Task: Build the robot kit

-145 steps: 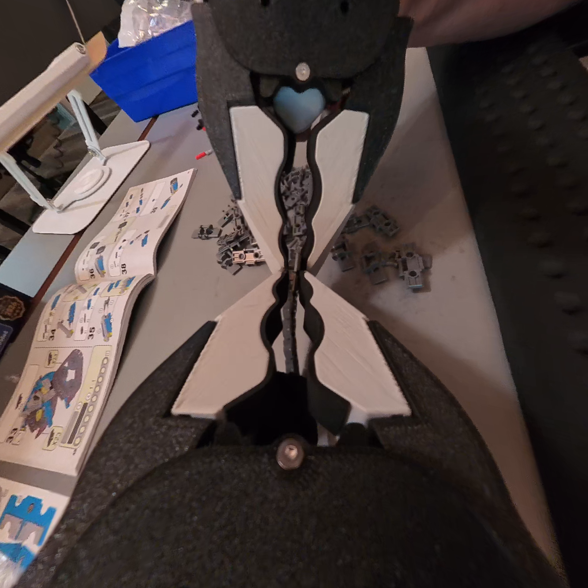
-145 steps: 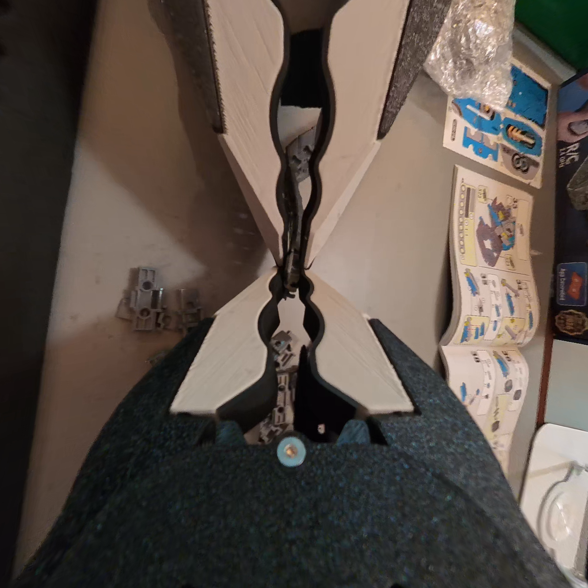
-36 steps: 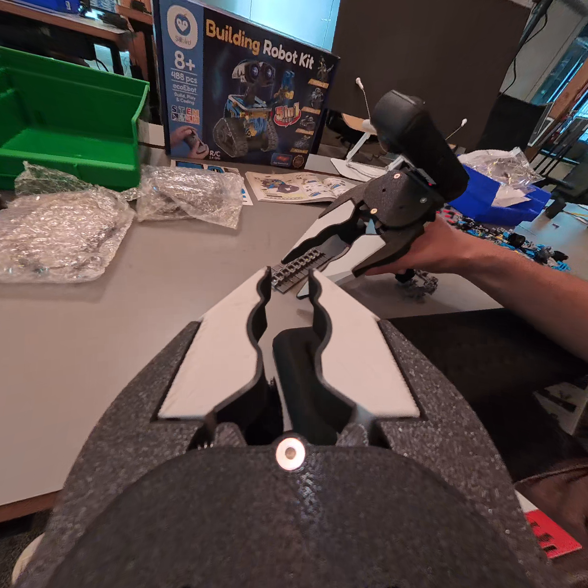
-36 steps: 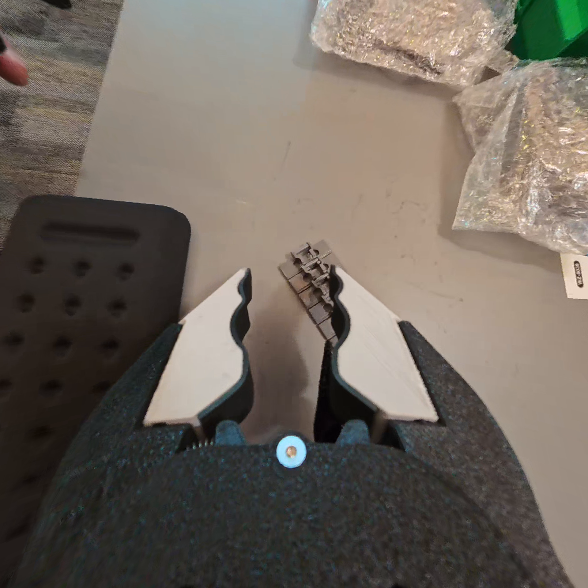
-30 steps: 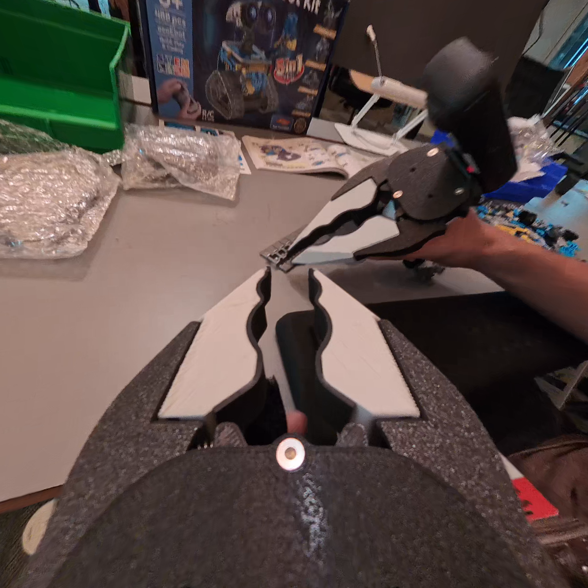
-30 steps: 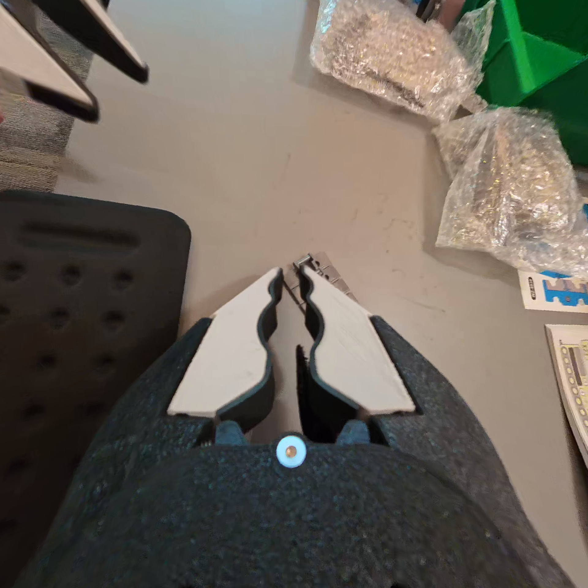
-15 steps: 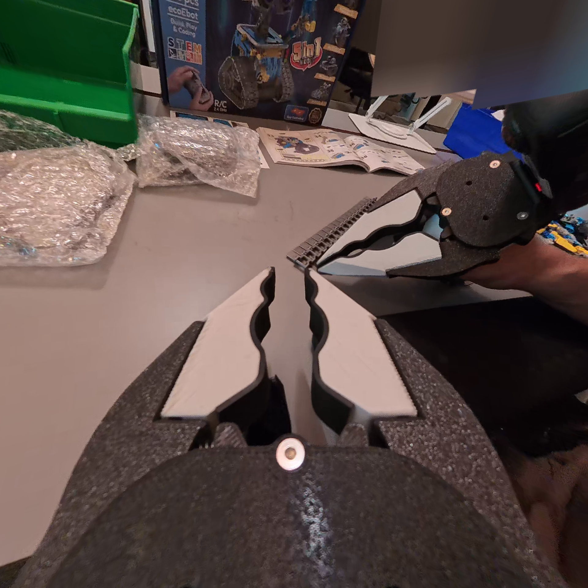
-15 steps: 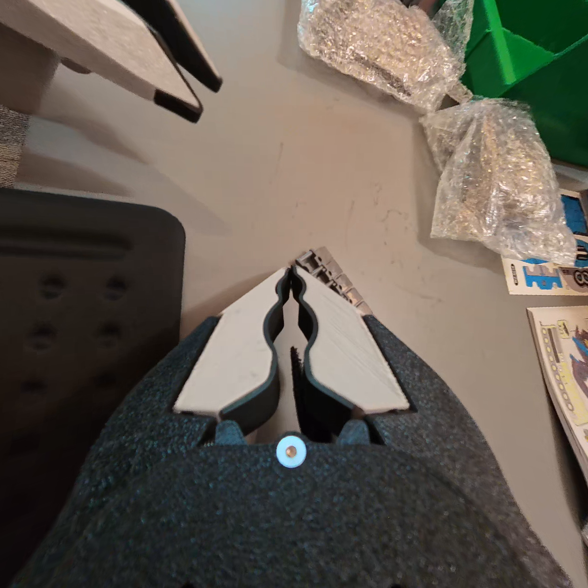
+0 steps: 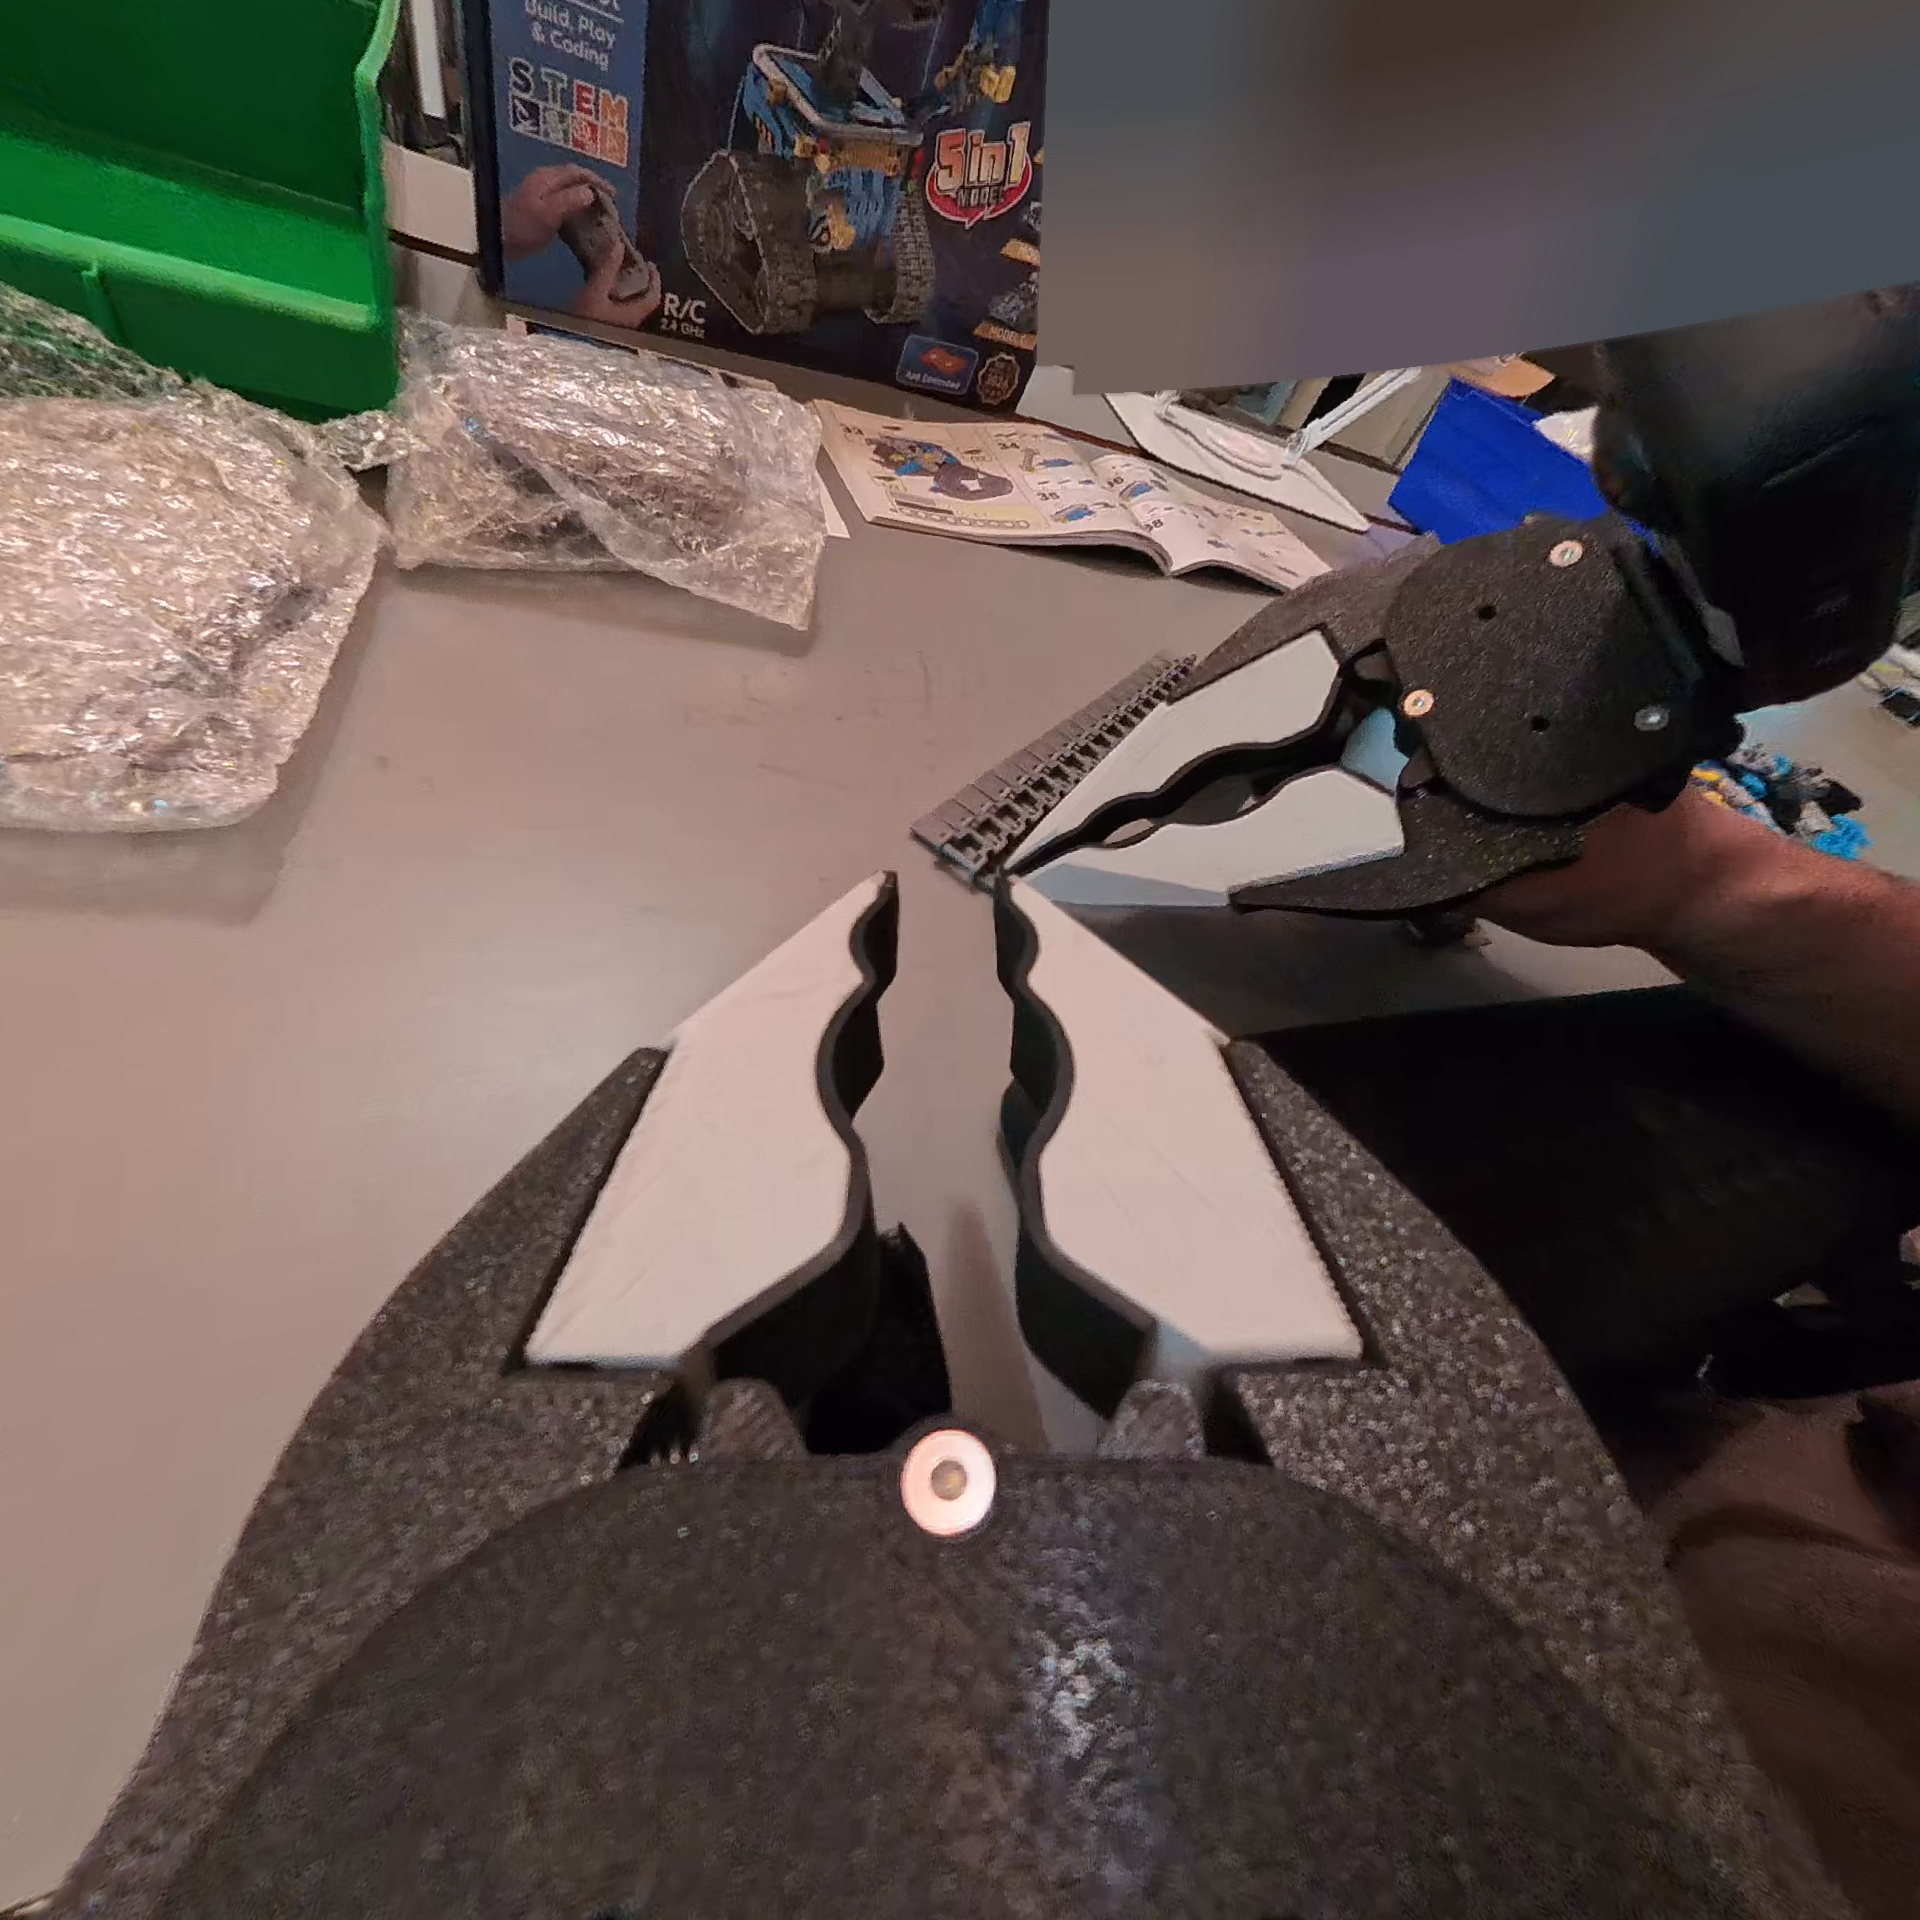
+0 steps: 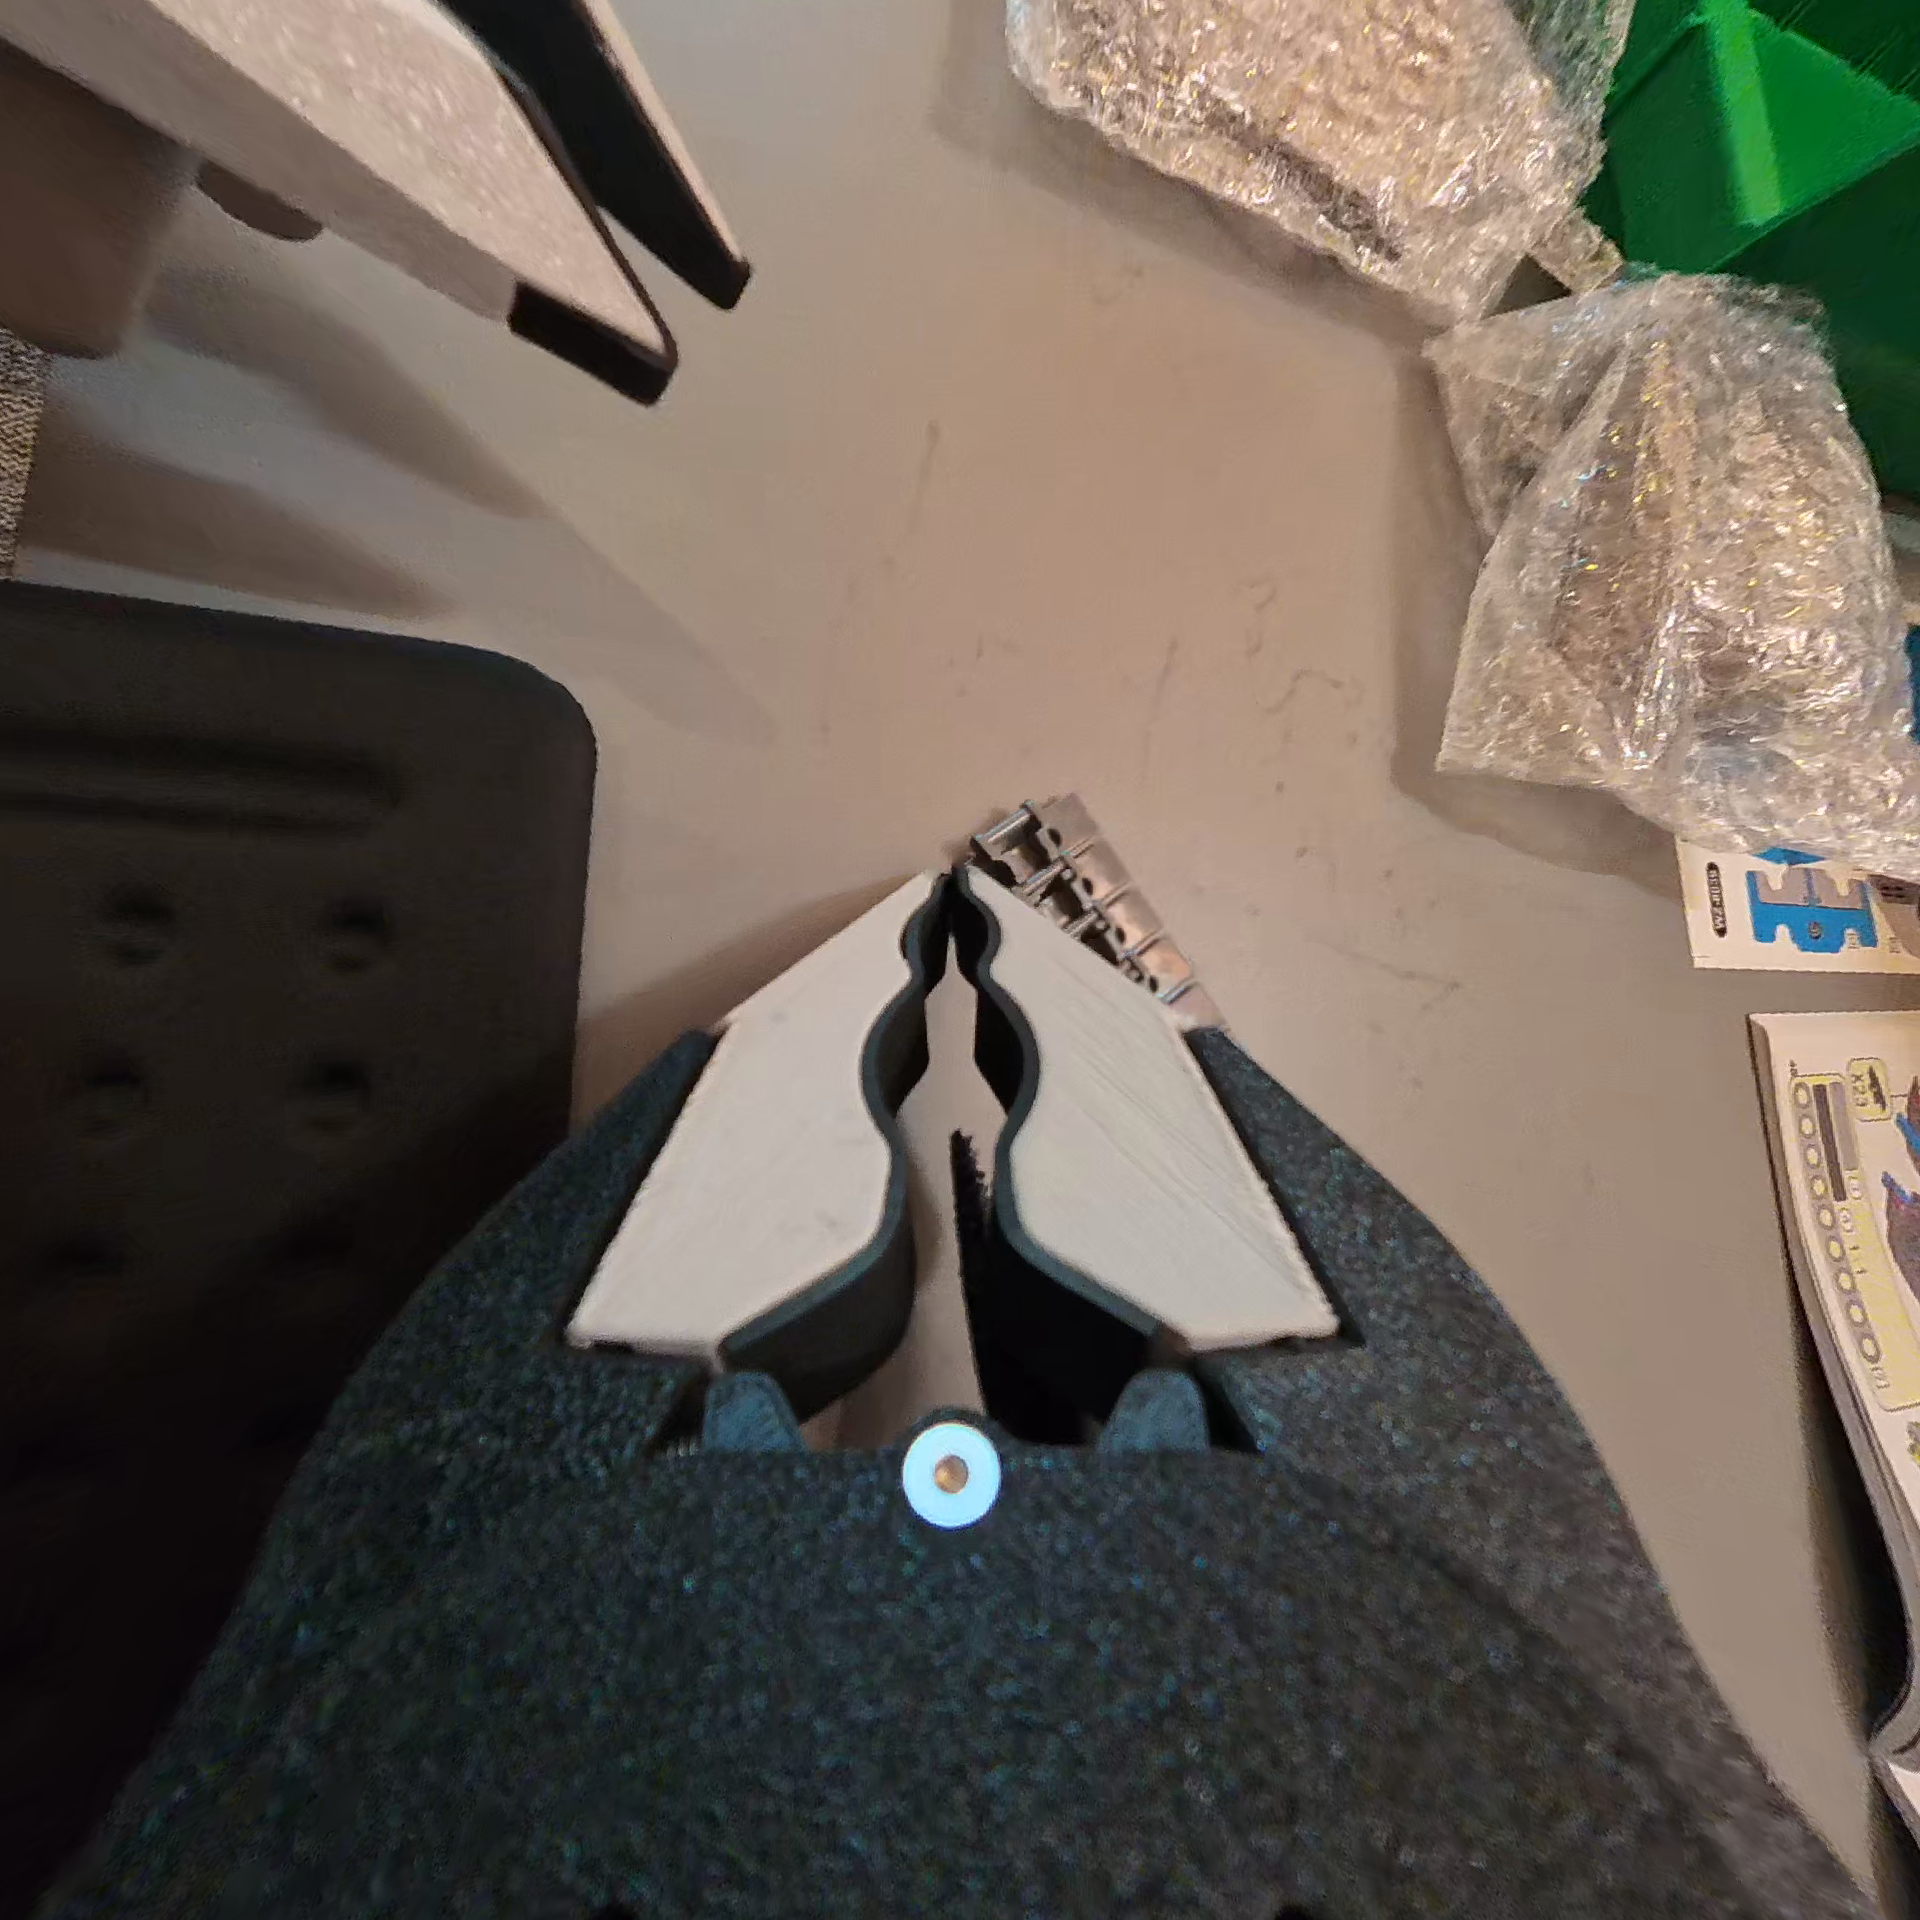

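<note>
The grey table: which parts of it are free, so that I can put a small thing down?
The grey table is bare between the bubble-wrap bags and the left gripper, and ahead of the right gripper, left of the grey track strip. It is crowded near the green bin, the kit box and the instruction booklet.

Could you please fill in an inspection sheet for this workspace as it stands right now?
Surface: grey table, faint scuffs.
Job's things: grey track strip, one end beside the right gripper's tips; whether clamped cannot be told.
Clutter: two bubble-wrap bags, open booklet, sticker sheet.
Grippers: left gripper open, holding nothing; right gripper shut at the tips.
Cables: nothing seen.
Surroundings: green bin, toy box, blue bin, black chair back, a person's hand.
</note>
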